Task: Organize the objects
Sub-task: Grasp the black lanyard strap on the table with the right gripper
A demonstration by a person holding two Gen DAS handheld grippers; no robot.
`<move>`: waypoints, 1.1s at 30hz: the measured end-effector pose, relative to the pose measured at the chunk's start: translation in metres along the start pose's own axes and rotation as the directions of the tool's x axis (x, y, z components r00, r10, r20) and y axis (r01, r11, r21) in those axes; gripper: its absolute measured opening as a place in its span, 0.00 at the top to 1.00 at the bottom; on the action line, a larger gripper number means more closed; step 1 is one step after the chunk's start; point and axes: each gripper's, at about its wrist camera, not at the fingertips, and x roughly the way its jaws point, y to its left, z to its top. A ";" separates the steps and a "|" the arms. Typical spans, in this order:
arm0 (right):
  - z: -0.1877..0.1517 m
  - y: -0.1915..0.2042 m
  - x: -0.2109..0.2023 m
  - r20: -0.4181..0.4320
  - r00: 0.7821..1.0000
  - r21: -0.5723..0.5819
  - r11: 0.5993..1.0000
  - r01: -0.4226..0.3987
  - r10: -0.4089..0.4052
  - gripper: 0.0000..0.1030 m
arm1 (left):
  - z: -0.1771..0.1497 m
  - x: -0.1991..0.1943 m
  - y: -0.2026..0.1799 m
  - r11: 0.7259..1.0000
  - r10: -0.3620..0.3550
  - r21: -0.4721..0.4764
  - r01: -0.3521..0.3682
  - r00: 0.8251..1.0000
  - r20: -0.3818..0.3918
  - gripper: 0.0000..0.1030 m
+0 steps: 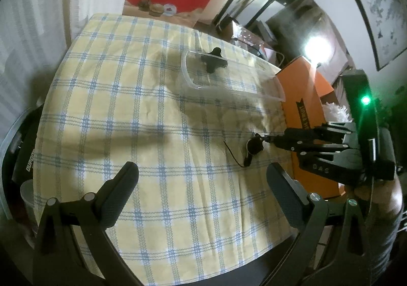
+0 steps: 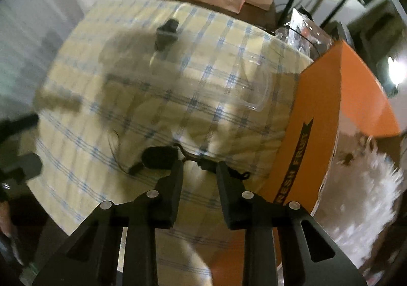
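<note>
One piece looks sorted already: a black cross-shaped part (image 1: 213,60) lies inside the clear plastic tray (image 1: 189,82), which sits on the checked cloth of the bench (image 1: 127,108) well ahead of both tongs. The rest of the tray appears bare, though its clear walls make that hard to confirm.

What seems left is the small black device with a thin cord (image 1: 253,146). It lies on the cloth on the near side of the tray, just in front of the right tongs (image 2: 199,167) and a little to their left in their own view — the tips reach a dark piece at its edge. The jaws stand narrow, with a gap between them; whether the pads actually press on that piece cannot be told through the blur.

The left tongs (image 1: 201,176) hover spread wide over bare cloth, holding nothing — the device lies ahead of them and to their right.

An orange fruit box (image 2: 318,113) stands just right of the right tongs; its contents are hidden.
</note>
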 end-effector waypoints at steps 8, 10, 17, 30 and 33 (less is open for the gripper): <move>0.009 0.013 0.022 -0.134 0.983 -0.227 0.970 0.092 -0.124 0.76 | 0.002 -0.007 0.006 1.000 -0.002 -0.014 0.003 1.000 0.009 0.03; 0.011 0.012 0.030 -0.162 0.976 -0.271 0.958 0.096 -0.144 0.76 | 0.002 -0.009 0.008 1.000 -0.003 -0.015 0.003 1.000 0.009 0.03; 0.014 0.014 0.040 -0.207 0.961 -0.390 0.916 0.093 -0.186 0.76 | 0.004 -0.009 0.014 0.999 -0.008 -0.032 0.008 1.000 0.009 0.03; 0.012 0.014 0.050 -0.261 0.956 -0.484 0.875 -0.009 -0.135 0.89 | 0.005 -0.011 0.023 0.997 -0.035 -0.065 0.037 0.999 0.019 0.03; 0.008 0.013 0.045 -0.246 0.965 -0.444 0.895 -0.035 -0.085 0.91 | 0.003 -0.011 0.024 0.997 -0.034 -0.065 0.035 0.999 0.018 0.03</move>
